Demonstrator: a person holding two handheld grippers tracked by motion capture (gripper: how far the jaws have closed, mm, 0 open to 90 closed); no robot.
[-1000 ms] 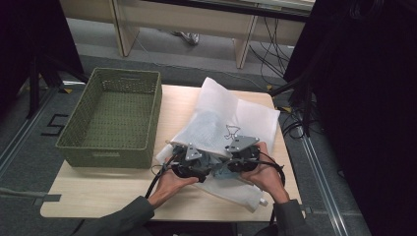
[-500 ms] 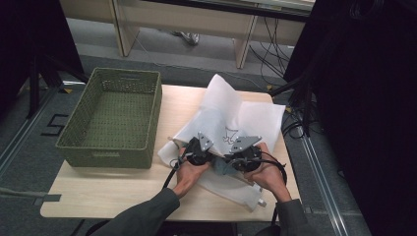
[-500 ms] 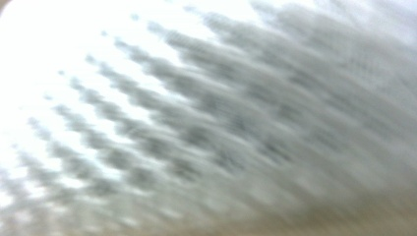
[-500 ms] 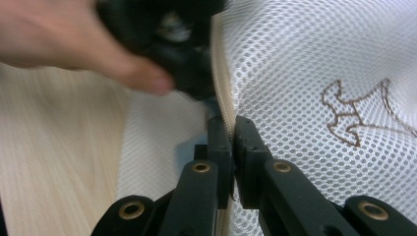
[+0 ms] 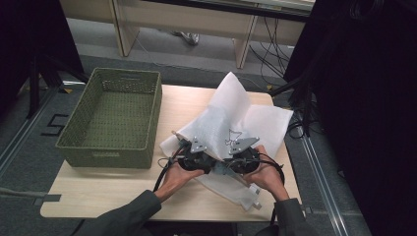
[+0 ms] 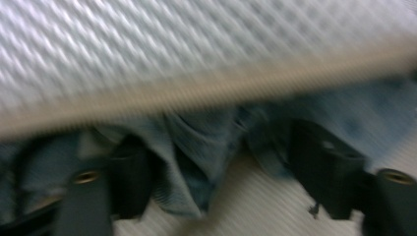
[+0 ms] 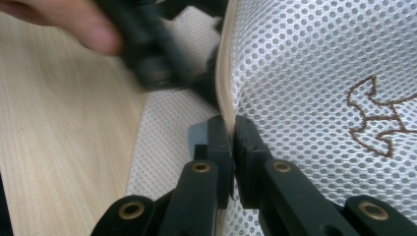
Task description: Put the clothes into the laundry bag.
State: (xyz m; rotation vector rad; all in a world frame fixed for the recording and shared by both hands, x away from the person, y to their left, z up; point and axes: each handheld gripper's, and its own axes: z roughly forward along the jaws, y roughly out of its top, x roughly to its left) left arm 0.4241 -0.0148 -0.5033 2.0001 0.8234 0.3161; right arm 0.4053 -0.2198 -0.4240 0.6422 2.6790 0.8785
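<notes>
A light wooden desk [image 5: 123, 187] carries a green woven basket [image 5: 115, 118] toward 9 o'clock and a white mesh laundry bag [image 5: 236, 123] lying rumpled toward 3 o'clock, its upper flap raised. A brown outline figure [image 7: 378, 118] is stitched on the mesh. At 6 o'clock both hands meet at the bag's near edge. The right claw [image 7: 231, 142] is pinched onto the bag's beige zipper seam [image 7: 223, 73]. The left claw [image 6: 221, 167] stands spread apart around blue denim cloth [image 6: 196, 147] beneath the mesh.
</notes>
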